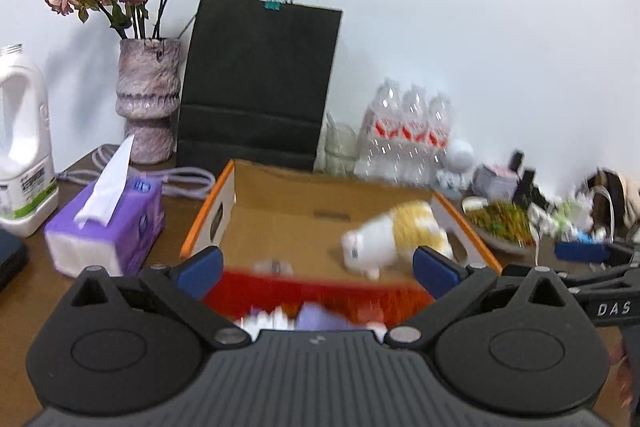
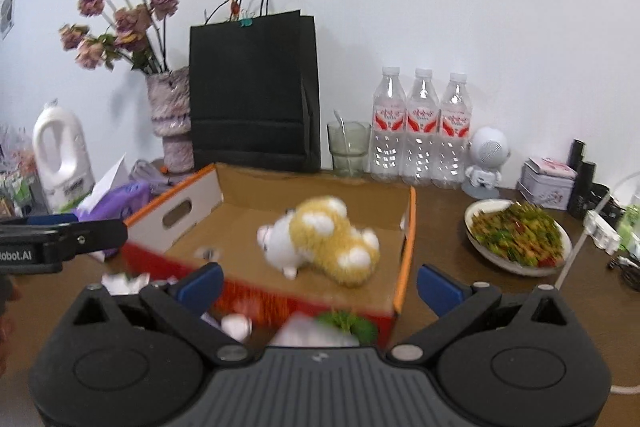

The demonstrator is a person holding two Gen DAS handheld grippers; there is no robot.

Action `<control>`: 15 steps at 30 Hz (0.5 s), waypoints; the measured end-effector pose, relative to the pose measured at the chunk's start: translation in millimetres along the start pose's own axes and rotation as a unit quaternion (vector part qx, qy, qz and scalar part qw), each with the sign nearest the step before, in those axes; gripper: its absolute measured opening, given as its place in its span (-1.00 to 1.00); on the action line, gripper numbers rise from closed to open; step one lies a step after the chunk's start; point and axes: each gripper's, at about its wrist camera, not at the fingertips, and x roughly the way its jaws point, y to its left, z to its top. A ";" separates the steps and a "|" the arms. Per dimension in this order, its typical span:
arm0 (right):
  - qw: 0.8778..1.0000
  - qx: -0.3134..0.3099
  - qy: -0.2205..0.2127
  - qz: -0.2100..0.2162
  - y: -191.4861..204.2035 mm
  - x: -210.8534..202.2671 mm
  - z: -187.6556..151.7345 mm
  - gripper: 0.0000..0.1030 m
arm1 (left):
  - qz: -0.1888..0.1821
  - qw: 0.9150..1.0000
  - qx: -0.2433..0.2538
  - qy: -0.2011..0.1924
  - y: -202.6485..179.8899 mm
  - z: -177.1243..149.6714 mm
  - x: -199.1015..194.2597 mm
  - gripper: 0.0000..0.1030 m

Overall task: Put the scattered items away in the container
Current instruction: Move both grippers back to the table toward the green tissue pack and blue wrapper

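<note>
Cardboard box (image 2: 304, 187) on the bench (image 2: 440, 211) holds a plush toy (image 2: 324, 239); left claw (image 1: 316, 267) and right claw (image 2: 320, 285) gape empty at its near wall.

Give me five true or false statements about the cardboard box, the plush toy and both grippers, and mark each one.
1. The yellow and white plush toy lies inside the open cardboard box with orange edges. True.
2. The right gripper is clamping the toy. False: its fingers are spread with nothing between them.
3. Three clear plastic water bottles stand behind the box. True.
4. The black paper bag lies flat. False: it stands upright against the wall.
5. The left gripper is open. True.
</note>
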 end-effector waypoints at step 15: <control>0.995 0.006 0.086 -0.045 -12.1 -41.4 -107.2 1.00 | -0.024 0.993 0.060 0.094 -32.6 -96.6 -50.6 1.00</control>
